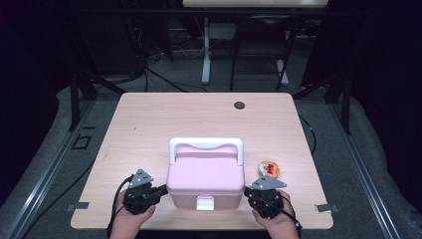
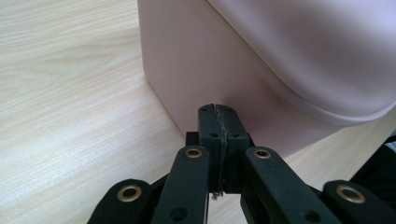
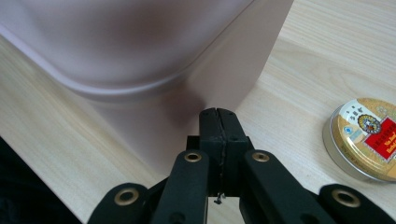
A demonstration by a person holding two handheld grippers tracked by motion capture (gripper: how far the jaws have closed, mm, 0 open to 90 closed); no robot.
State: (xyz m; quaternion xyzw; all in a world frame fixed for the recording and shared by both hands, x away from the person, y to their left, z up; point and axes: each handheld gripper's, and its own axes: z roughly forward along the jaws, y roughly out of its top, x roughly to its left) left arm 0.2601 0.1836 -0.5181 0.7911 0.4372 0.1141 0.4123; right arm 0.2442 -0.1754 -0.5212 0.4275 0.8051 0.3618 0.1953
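Note:
A pink box (image 1: 206, 180) with a white handle (image 1: 206, 145) and a white front latch (image 1: 204, 203) stands near the table's front edge. My left gripper (image 1: 162, 189) is at the box's left side, jaws pressed together with nothing between them. In the left gripper view its tip (image 2: 218, 112) almost meets the pink wall (image 2: 196, 60); contact is unclear. My right gripper (image 1: 247, 191) is at the box's right side, likewise shut and empty, its tip (image 3: 219, 114) close to the box wall (image 3: 233, 60). A small round gold tin (image 1: 269, 169) with a red label lies right of the box, also seen as the tin (image 3: 366, 137) in the right gripper view.
The light wooden table (image 1: 159, 119) has a dark round grommet (image 1: 240, 105) at the far edge. A person's hands hold both grippers at the front edge. Beyond the table stand dark frames, cables and another desk's legs.

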